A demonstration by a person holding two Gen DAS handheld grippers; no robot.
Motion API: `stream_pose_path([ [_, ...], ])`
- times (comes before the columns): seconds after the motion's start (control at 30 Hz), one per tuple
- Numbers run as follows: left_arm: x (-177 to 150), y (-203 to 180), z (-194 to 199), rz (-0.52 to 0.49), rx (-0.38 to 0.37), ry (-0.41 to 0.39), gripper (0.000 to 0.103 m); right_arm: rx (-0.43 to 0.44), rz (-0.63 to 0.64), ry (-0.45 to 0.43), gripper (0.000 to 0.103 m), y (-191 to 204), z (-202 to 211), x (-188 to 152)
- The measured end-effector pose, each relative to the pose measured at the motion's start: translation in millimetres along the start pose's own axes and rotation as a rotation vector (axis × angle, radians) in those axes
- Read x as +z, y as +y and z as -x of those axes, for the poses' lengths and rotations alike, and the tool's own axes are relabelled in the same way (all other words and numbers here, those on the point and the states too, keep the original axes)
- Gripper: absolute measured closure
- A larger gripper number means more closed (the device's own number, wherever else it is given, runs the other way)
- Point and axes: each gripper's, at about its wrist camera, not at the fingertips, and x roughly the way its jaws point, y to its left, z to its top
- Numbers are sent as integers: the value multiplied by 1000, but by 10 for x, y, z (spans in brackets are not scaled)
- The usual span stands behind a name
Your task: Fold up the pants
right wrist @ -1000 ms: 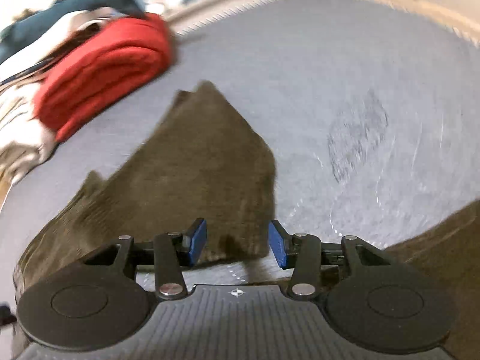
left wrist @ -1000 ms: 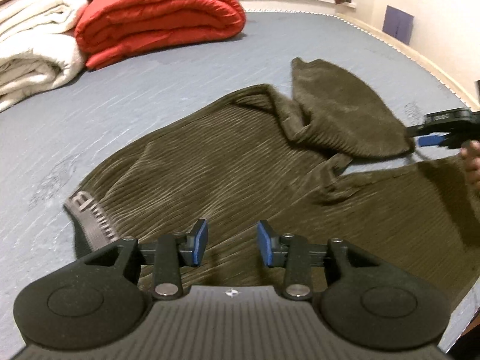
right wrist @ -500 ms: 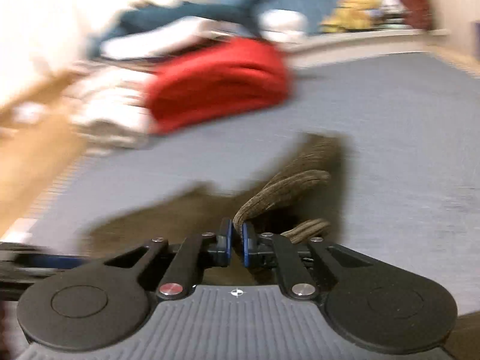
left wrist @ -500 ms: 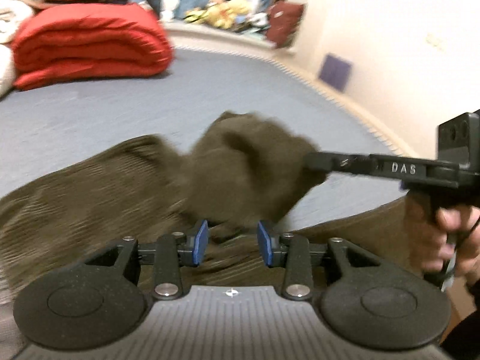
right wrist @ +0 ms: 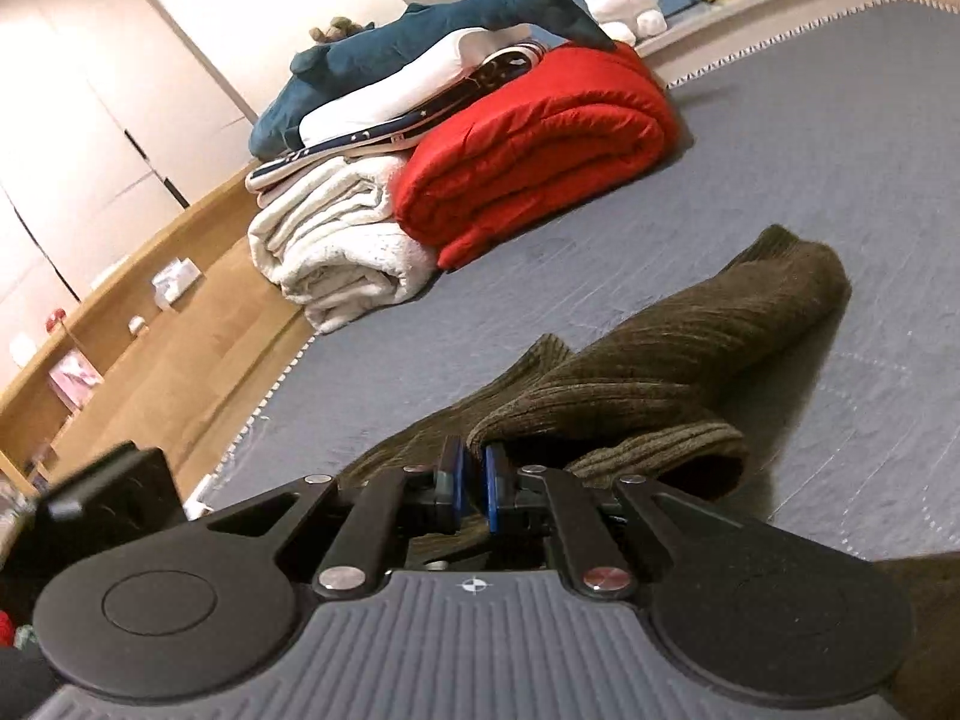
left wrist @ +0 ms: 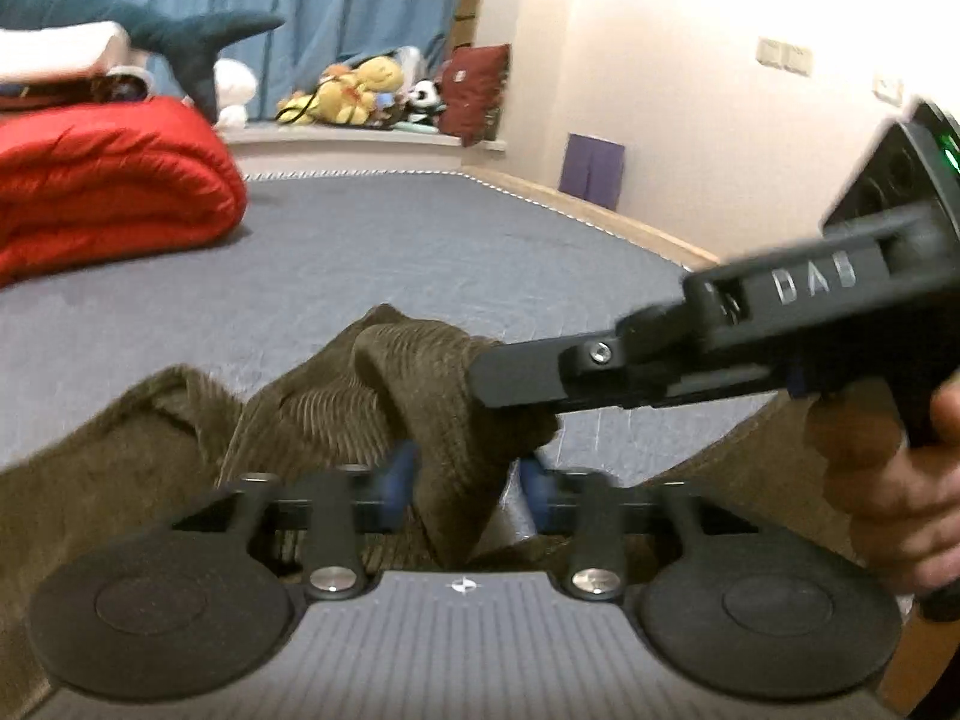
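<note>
In the left wrist view a red quilt lies at nine o'clock on the grey bed, with a shark toy above it at eleven o'clock. The olive pants spread from eight o'clock toward the centre, where a raised fold stands up. The left tool sits at six o'clock; its jaws have just been closing, a flap of the pants hangs between the blue pads, and blur hides whether the pads press on it. From three o'clock the right tool reaches in, its closed tip buried in the raised fold, with a hand on its grip at four o'clock.

In the right wrist view a white blanket lies at ten o'clock, beside the quilt at twelve o'clock, and the shark tops the pile. The right tool at six o'clock is pinched nearly closed on a ribbed edge of the pants, which runs off toward two o'clock and droops to the bed.
</note>
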Motion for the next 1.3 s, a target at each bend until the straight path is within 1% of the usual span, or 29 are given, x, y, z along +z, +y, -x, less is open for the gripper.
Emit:
stream_pose_path([
  [0.03, -5, -24, -9, -25, 3, 2, 90, 11, -20, 9, 96, -31, -1, 16],
  [0.07, -18, -46, 0, -53, 10, -4, 93, 20, -37, 18, 96, -51, -13, 24],
  [0.13, -34, -69, 20, -87, 20, -11, 95, 35, -85, 33, 94, -97, -48, 51],
  [0.23, -39, -20, 76, -97, 16, -18, 96, 71, -176, 42, 91, -191, -74, 86],
  [0.27, -31, 1, 94, -100, 13, -18, 96, 75, -212, 43, 82, -234, -94, 97],
  [0.33, -31, 8, 136, -125, 16, -16, 96, 63, -295, 28, 69, -341, -135, 105],
  [0.43, -53, 10, 193, -163, 5, -19, 96, 73, -438, 24, 69, -529, -246, 100],
  [0.53, -84, -13, 234, -206, 7, -14, 96, 31, -528, 23, 69, -673, -399, 72],
  [0.6, -112, -23, 244, -233, 3, -14, 96, 32, -601, 27, 70, -784, -517, 50],
  [0.63, -126, -31, 245, -246, 4, -13, 96, 24, -618, 23, 70, -801, -561, 43],
  [0.73, -133, -17, 247, -259, 4, -11, 97, -22, -667, -10, 70, -880, -651, 60],
  [0.87, -123, -22, 260, -277, 0, -12, 97, -154, -775, -102, 69, -1136, -604, 67],
  [0.97, -110, -30, 261, -291, -14, -14, 97, -185, -848, -139, 70, -1387, -579, 21],
  [1.07, -99, -42, 259, -314, -31, -7, 97, -218, -886, -178, 69, -1595, -541, -8],
  [1.17, -107, -47, 219, -346, -32, 14, 97, -204, -911, -217, 67, -1740, -525, 2],
  [1.2, -108, -38, 199, -353, -28, 19, 97, -195, -899, -227, 67, -1749, -526, 21],
  [1.23, -107, -23, 183, -354, -20, 23, 96, -195, -878, -239, 72, -1739, -531, 54],
  [1.27, -98, 3, 163, -347, -13, 26, 96, -198, -841, -253, 81, -1705, -527, 116],
  [1.3, -87, 24, 149, -338, -9, 29, 96, -206, -791, -265, 82, -1633, -510, 177],
])
